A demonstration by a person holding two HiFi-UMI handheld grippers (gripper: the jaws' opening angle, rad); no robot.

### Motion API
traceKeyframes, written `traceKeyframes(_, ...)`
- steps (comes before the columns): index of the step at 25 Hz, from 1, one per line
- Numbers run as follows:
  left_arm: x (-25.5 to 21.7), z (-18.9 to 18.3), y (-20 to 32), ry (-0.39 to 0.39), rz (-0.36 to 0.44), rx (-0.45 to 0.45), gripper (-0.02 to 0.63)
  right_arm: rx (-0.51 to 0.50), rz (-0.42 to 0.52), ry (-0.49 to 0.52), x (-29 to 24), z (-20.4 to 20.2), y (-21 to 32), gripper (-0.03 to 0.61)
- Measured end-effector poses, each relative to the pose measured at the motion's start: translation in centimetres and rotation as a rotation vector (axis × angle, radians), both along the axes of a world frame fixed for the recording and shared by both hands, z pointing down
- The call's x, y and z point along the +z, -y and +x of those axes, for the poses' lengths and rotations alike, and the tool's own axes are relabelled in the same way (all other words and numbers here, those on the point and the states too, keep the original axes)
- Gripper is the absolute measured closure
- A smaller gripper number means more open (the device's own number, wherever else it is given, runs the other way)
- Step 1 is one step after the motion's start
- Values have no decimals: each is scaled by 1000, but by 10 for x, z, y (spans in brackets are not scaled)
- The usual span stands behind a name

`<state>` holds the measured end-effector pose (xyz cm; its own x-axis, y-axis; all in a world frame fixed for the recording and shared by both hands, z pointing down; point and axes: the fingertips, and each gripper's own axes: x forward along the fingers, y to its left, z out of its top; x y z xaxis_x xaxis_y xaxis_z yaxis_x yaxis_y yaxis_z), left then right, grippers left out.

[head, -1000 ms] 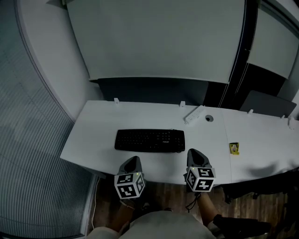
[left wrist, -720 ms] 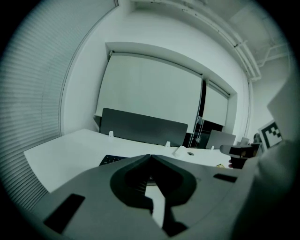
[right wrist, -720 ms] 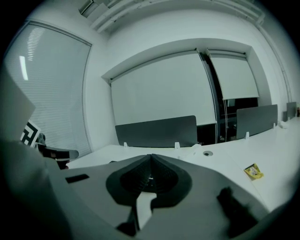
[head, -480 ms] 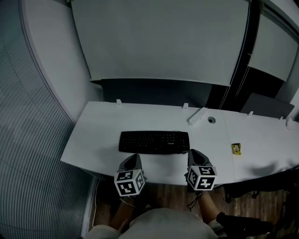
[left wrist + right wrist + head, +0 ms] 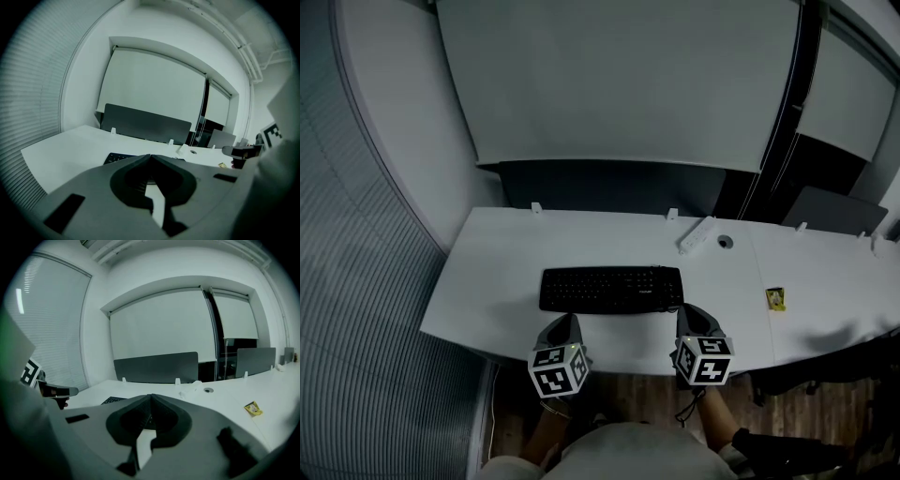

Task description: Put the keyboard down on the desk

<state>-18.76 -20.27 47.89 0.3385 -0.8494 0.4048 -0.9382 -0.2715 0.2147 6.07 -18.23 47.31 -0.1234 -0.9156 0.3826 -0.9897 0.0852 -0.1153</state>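
A black keyboard (image 5: 611, 289) lies flat on the white desk (image 5: 497, 272), near its front edge. My left gripper (image 5: 565, 323) sits just in front of the keyboard's left half, shut with nothing between its jaws. My right gripper (image 5: 691, 314) is off the keyboard's right end, also shut and empty. In the left gripper view the closed tips (image 5: 150, 155) point over the keyboard (image 5: 117, 158). In the right gripper view the tips (image 5: 150, 395) meet, with a corner of the keyboard (image 5: 111, 400) to their left.
A white power strip (image 5: 695, 235) and a cable grommet (image 5: 725, 242) lie at the back right of the desk. A small yellow packet (image 5: 776, 299) rests on the right part. A dark divider panel (image 5: 609, 187) stands behind the desk; a window blind fills the left.
Both grippers have drawn back a little toward the desk's front edge, away from the keyboard. The keyboard rests on the desk as before.
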Motion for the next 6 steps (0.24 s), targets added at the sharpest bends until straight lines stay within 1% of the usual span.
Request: traceKeyframes(6,10,-1,1,-19,-22,6,600,28,2,-4,5,1,2,548)
